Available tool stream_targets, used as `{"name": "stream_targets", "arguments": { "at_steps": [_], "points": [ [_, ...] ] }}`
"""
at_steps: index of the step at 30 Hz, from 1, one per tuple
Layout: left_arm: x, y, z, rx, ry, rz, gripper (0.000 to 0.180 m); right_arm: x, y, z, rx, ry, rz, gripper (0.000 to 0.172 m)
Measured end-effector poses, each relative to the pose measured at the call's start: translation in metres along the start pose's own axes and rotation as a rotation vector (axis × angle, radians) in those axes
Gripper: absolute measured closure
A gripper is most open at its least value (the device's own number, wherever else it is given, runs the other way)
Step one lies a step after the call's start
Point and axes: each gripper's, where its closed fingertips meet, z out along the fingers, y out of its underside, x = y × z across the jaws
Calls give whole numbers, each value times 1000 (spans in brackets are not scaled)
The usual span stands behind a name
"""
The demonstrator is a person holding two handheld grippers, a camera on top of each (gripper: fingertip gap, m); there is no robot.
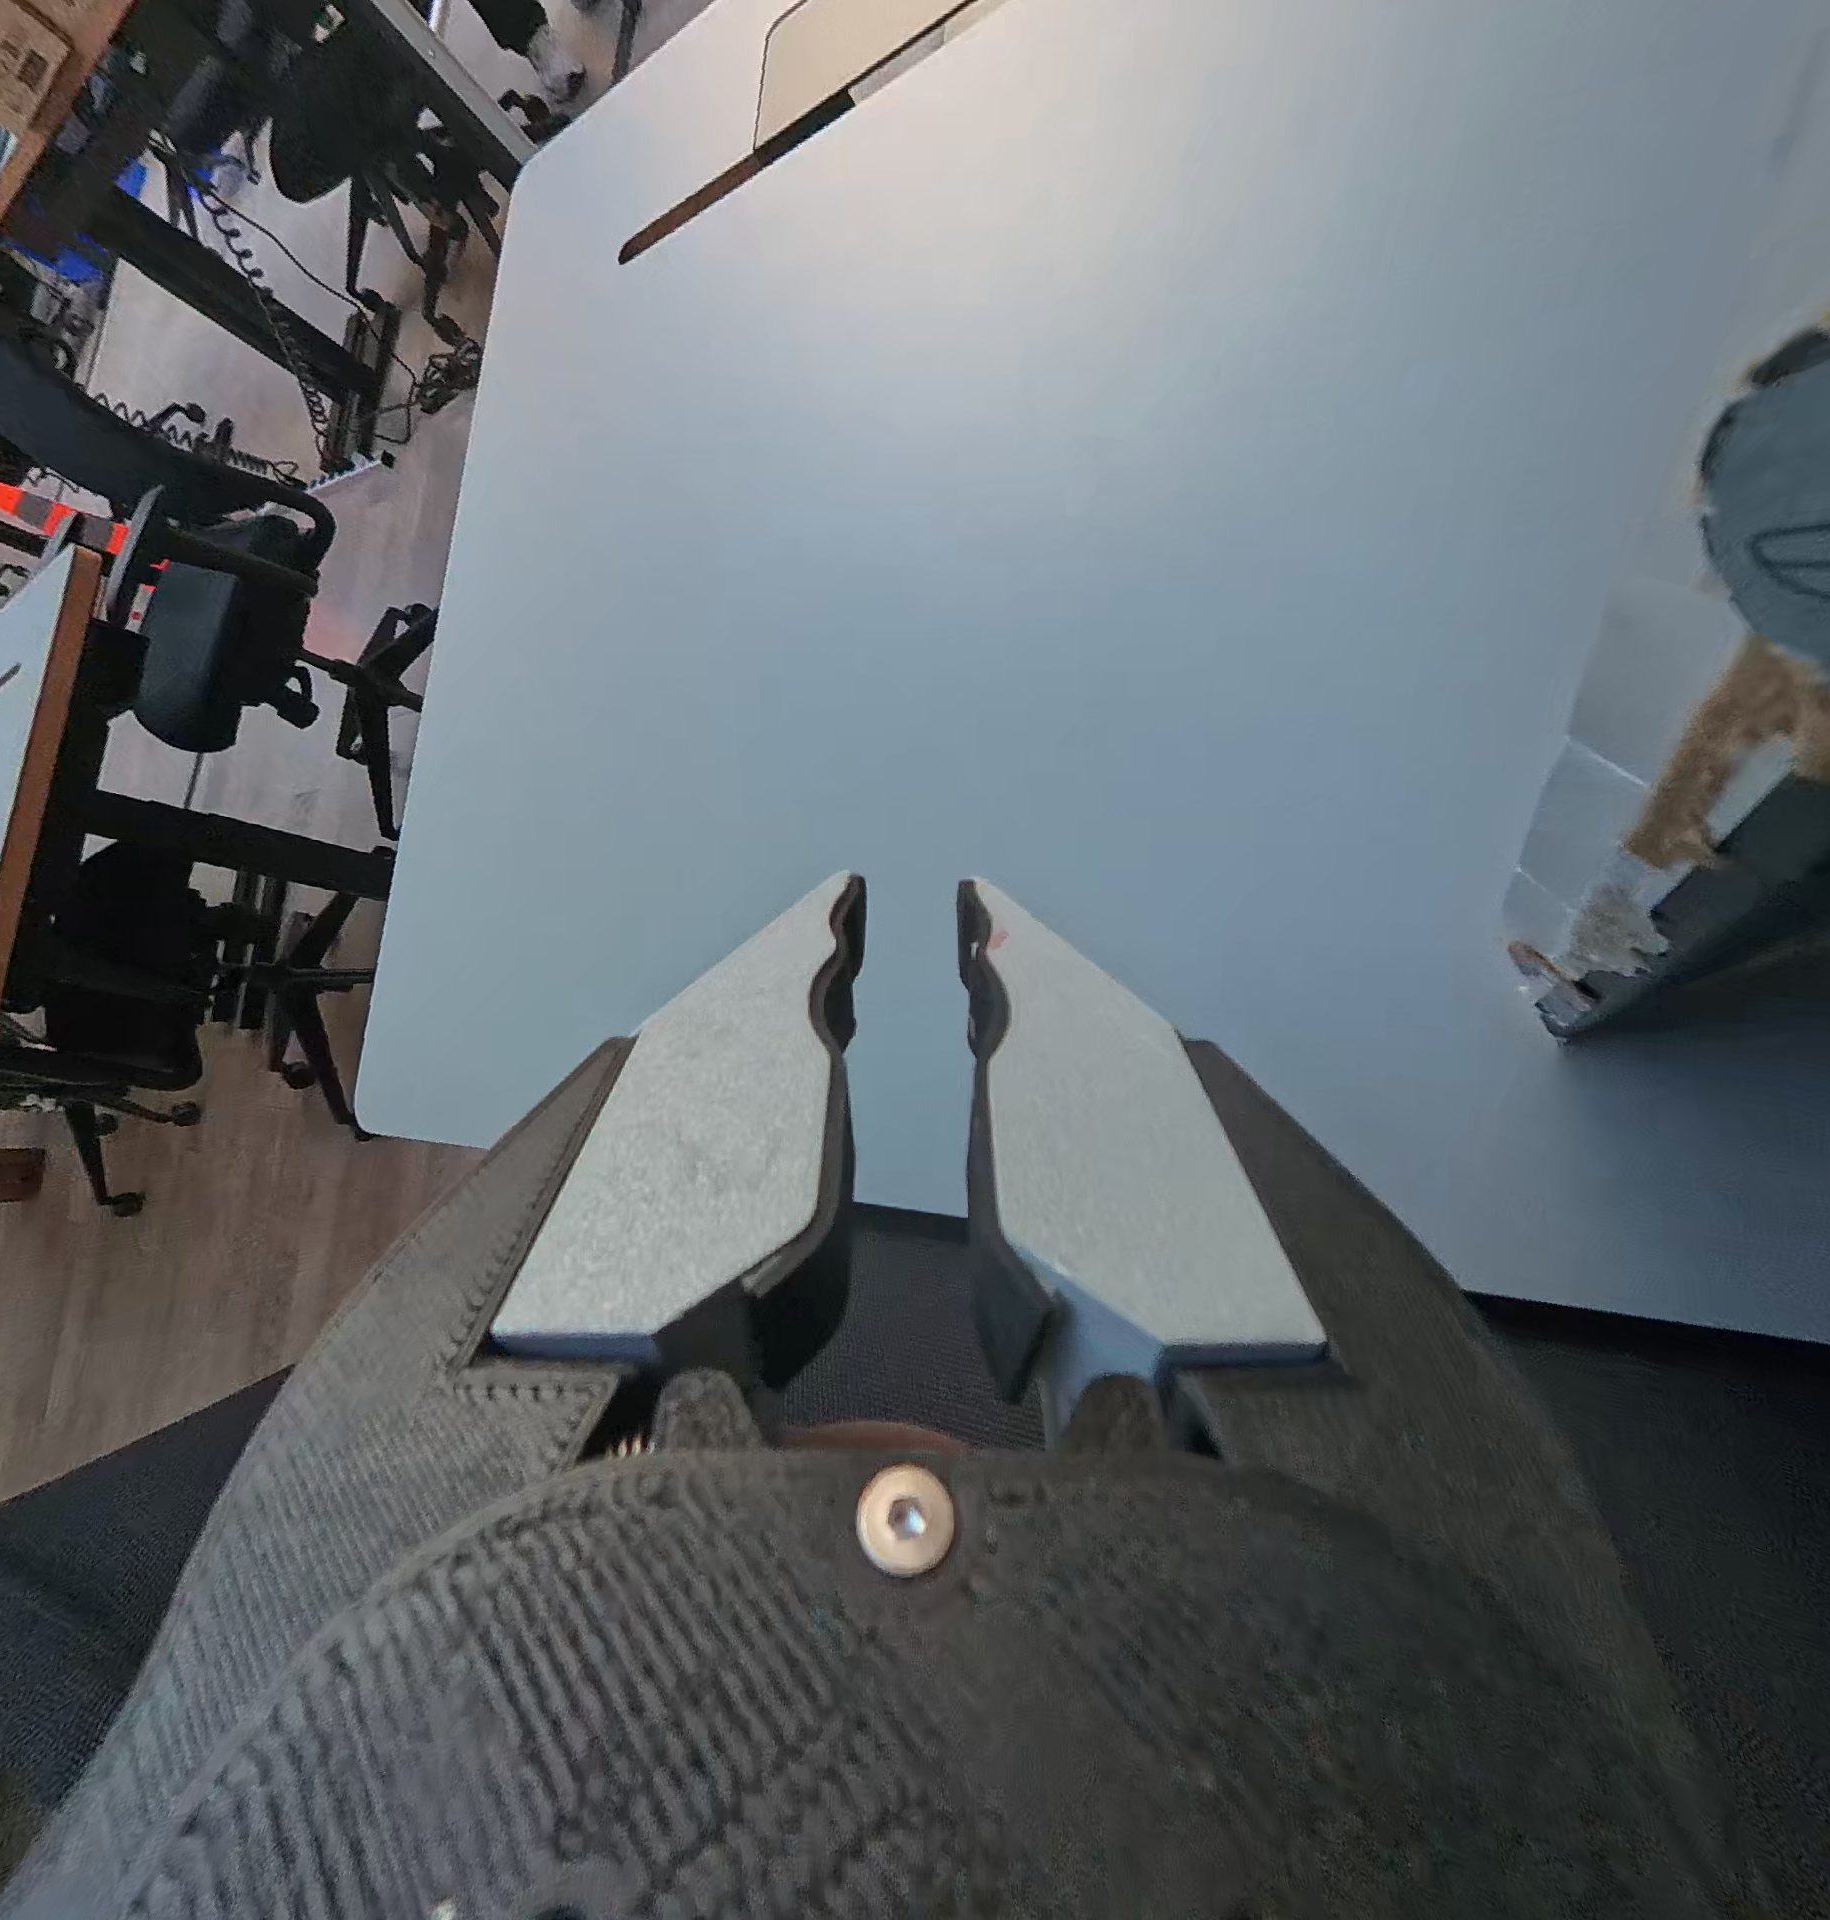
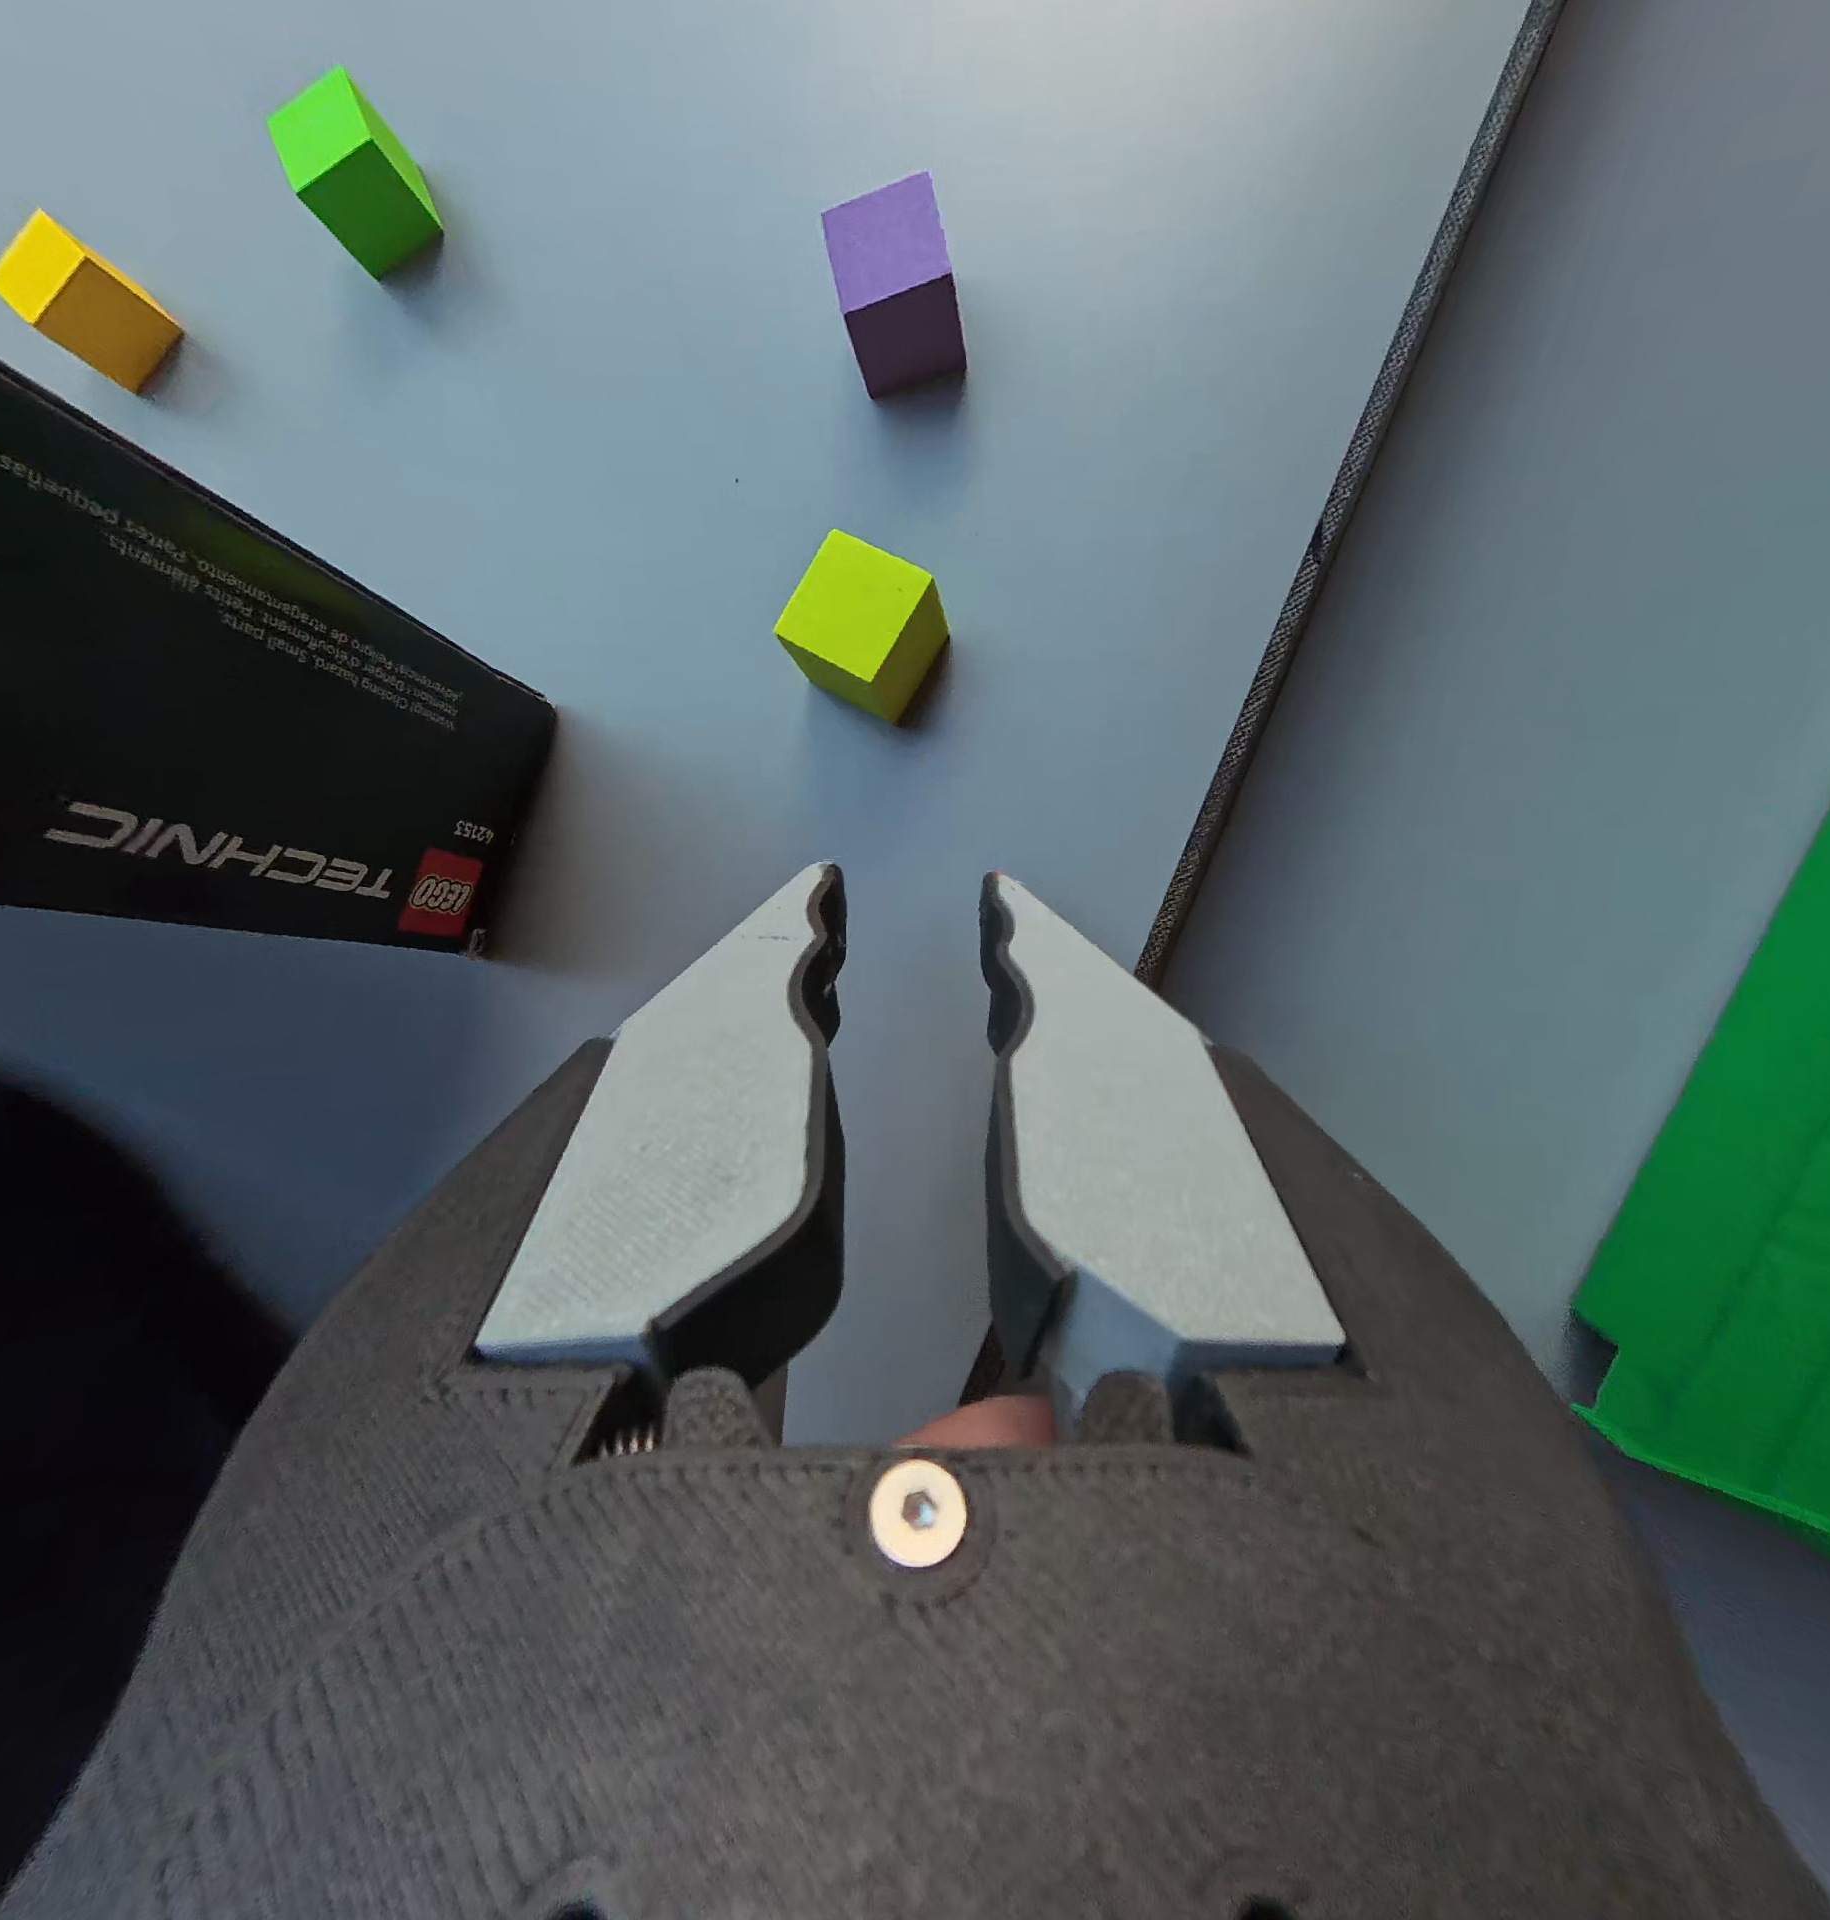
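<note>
On my left gripper (image 1: 911,894) the jaws stand a little apart with only bare table (image 1: 994,520) showing through the gap; nothing is between the pads and nothing is touched. Far off to the left of these fingers, past the table's rounded edge, I see office chairs (image 1: 215,644) and dark desk frames on a wood floor. Ahead of the tips and slightly left, near the far edge of the table, lies a pale flat panel with a dark edge (image 1: 849,73). Well off to the right of the jaws, a blurred dark shape with torn brown and white edges (image 1: 1742,831) sits on the table; I cannot tell what it is.

My right gripper (image 2: 911,883) also has its jaws parted, with plain blue-grey tabletop between the fingertips and nothing in the grasp. To the left of the tips lies a black printed box (image 2: 215,727), its corner near the left finger but apart from it. Beyond the box, far ahead and left, are a yellow block (image 2: 85,301) and a green block (image 2: 355,171). Almost straight ahead of the gap, the nearest thing, is a lime block (image 2: 864,623), clear of the fingertips. Farther ahead stands a purple block (image 2: 895,286). Just right of the right finger runs a dark edge strip (image 2: 1337,520), and far right lies a bright green sheet (image 2: 1763,1247).
</note>
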Motion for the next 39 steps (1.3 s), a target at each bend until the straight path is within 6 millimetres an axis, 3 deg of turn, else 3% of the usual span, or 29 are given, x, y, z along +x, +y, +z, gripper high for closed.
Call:
{"name": "stream_targets", "arguments": {
  "at_steps": [7,13,23,32,33,34,39],
  "points": [
    [-1,5,4,-42,-24,35,168,-5,9,5,4,-11,-48,147],
    [-4,2,4,-32,-44,31,169,-5,-2,12,-12,-52,-115,139],
    [-6,1,3,-12,-51,18,169,-22,-8,27,-165,-146,-487,132],
    [-5,-1,3,-7,-48,20,169,-8,-30,54,-277,-26,-819,122],
    [-5,0,4,-9,-47,21,169,-5,-32,56,-289,-13,-858,128],
    [-5,0,4,-10,-47,20,169,-4,-34,58,-297,-11,-874,139],
    [-8,0,1,5,-59,8,169,-9,-37,54,-275,-49,-772,140]
  ]
}}
